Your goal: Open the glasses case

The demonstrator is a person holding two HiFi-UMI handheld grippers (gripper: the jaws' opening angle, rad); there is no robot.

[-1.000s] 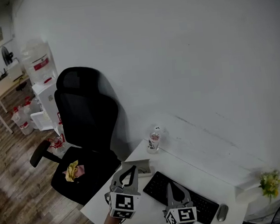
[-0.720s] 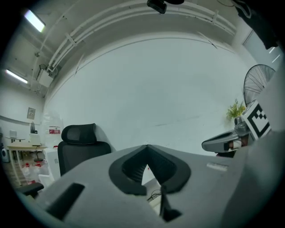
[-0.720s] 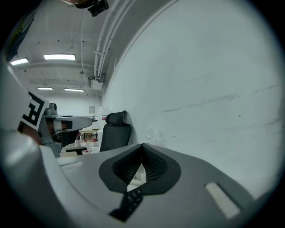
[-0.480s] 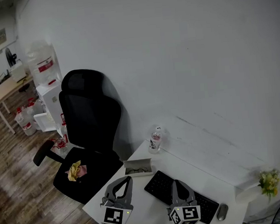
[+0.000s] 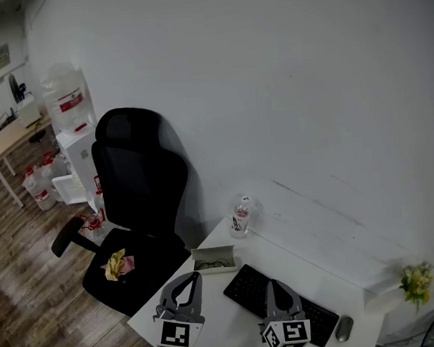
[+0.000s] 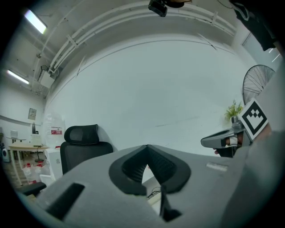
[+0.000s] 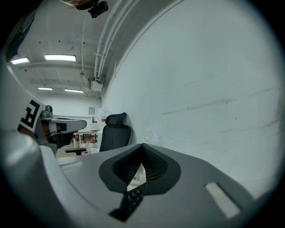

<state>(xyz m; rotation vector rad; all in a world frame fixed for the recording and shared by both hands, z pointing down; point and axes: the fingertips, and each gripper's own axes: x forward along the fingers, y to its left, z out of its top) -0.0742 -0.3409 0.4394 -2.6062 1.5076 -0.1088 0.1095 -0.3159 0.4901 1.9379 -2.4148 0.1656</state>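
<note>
The glasses case (image 5: 214,260) lies open near the white desk's far left corner, with dark glasses inside. My left gripper (image 5: 187,279) is shut and empty, its tip a short way in front of the case and not touching it. In the left gripper view the gripper (image 6: 147,146) has its jaws meeting at a point, and the case with the glasses (image 6: 153,194) shows below through the gap. My right gripper (image 5: 276,285) is also shut and empty, hovering over the black keyboard (image 5: 245,283). In the right gripper view its jaws (image 7: 142,144) meet above keyboard keys (image 7: 133,198).
A clear water bottle (image 5: 240,216) stands by the wall behind the case. A mouse (image 5: 344,328) lies right of the keyboard and yellow flowers (image 5: 417,283) stand at the far right. A black office chair (image 5: 138,183) is left of the desk (image 5: 215,328), which ends at an edge near the left gripper.
The left gripper has drawn back from the case toward the desk's near edge. The case, earlier partly behind the gripper, now shows lying open. The right gripper has barely moved.
</note>
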